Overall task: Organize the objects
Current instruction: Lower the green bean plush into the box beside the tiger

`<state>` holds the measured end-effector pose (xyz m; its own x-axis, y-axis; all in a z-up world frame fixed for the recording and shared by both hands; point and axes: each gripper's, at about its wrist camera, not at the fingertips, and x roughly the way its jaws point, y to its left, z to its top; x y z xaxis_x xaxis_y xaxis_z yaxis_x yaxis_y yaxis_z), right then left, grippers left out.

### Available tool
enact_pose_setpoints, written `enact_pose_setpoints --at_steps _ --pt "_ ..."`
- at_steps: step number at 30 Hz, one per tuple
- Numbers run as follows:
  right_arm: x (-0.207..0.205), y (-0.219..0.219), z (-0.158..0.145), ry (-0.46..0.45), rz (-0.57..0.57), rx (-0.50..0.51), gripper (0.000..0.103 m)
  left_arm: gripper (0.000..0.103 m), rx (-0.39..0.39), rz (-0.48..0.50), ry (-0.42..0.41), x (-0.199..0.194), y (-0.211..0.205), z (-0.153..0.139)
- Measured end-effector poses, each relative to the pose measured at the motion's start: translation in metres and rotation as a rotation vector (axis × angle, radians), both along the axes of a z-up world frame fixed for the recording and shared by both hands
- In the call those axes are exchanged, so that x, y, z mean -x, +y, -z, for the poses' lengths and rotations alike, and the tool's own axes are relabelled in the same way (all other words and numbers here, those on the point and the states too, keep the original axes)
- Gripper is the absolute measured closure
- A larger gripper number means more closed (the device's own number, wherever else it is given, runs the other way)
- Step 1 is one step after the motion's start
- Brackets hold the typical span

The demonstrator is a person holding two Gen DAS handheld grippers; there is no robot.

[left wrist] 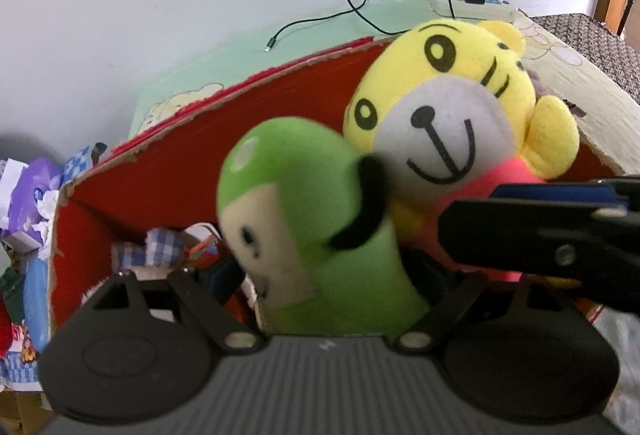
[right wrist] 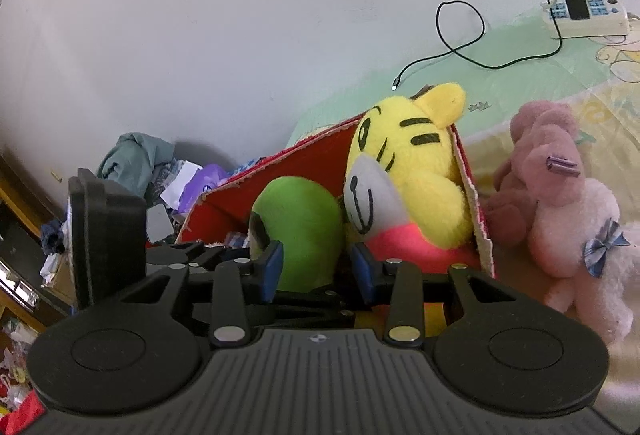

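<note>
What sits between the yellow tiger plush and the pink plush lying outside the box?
In the right wrist view, the red box's cardboard side wall stands between the yellow tiger plush, inside, and the pink plush, outside on the bed.

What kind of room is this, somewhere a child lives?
Probably a child's bedroom: plush toys fill a red box on a cartoon-print sheet, a pink plush lies beside it, and a power strip sits by the wall.
</note>
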<state>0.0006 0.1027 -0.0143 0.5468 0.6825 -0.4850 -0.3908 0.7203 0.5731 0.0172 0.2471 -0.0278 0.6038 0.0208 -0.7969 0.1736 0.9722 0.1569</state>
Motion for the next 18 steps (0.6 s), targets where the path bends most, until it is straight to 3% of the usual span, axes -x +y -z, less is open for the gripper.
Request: enact_pose_setpoints --at_steps 9,18 --pt "0.011 -0.004 -0.003 -0.047 0.009 0.022 0.066 0.009 -0.052 -0.015 -0.021 0.0 -0.005 0.0" --pt "0.013 -0.016 -0.005 -0.037 0.027 -0.02 0.065 0.01 -0.085 -0.044 -0.064 0.02 -0.004 -0.022"
